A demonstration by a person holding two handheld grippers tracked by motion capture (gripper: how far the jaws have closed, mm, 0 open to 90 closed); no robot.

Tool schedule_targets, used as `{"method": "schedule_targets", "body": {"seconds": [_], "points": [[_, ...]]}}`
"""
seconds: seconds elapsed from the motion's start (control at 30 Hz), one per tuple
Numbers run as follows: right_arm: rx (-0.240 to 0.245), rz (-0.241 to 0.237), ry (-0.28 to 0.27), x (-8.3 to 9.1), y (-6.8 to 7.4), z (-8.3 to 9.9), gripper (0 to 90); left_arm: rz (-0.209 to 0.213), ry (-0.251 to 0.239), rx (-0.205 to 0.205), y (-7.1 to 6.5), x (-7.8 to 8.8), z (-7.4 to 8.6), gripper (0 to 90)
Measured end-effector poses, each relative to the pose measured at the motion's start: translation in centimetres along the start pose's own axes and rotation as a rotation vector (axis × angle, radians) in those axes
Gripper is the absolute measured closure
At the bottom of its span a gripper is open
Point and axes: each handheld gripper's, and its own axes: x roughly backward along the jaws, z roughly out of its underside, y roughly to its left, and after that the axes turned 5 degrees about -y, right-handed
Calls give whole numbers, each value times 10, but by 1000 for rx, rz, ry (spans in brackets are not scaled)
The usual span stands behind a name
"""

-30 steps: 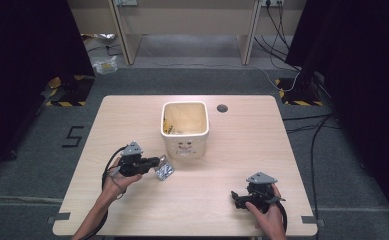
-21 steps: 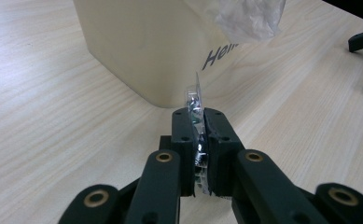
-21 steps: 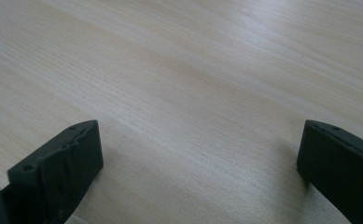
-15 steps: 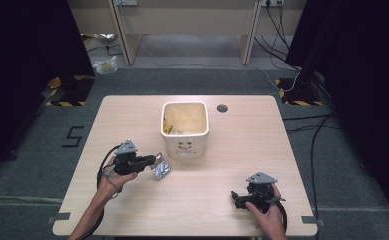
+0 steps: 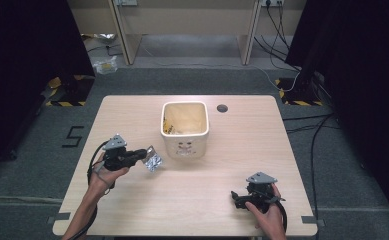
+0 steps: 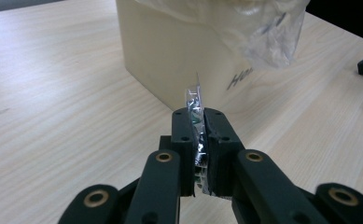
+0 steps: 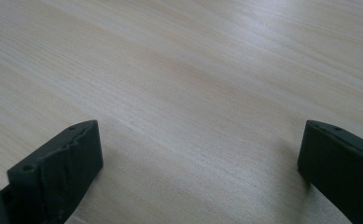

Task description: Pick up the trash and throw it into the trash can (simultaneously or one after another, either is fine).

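A cream square bin (image 5: 184, 129) lined with a clear plastic bag stands in the middle of the wooden table (image 5: 242, 145). My left gripper (image 5: 144, 154) is shut on a crinkled silver wrapper (image 5: 154, 162), just left of the bin's front. In the left gripper view the wrapper (image 6: 195, 105) stands edge-on, pinched between the two black jaws, with the bin (image 6: 179, 56) right behind it. My right gripper (image 5: 236, 199) rests near the table's front right, open. In the right gripper view its fingers (image 7: 60, 163) stand wide apart over bare wood.
A small dark round hole (image 5: 222, 108) sits in the table behind the bin. Yellowish scraps (image 5: 169, 127) lie inside the bin. Cables run over the grey floor at the right. A number is taped on the floor to the left.
My left gripper has lifted the silver wrapper off the table and carried it a little up and toward the bin. The right gripper has stayed put.
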Motion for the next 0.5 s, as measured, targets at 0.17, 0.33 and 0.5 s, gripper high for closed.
{"method": "schedule_targets", "body": {"seconds": [0.17, 0.33, 0.5], "points": [[-1, 0, 0, 0, 0, 0, 2, -26, -20, -20, 5, 13, -16, 828], [-1, -1, 0, 0, 0, 0, 2, -46, -32, -43, 6, 23, -30, 828], [0, 0, 0, 0, 0, 0, 2, -64, -50, -64, 9, 33, -50, 828]]}}
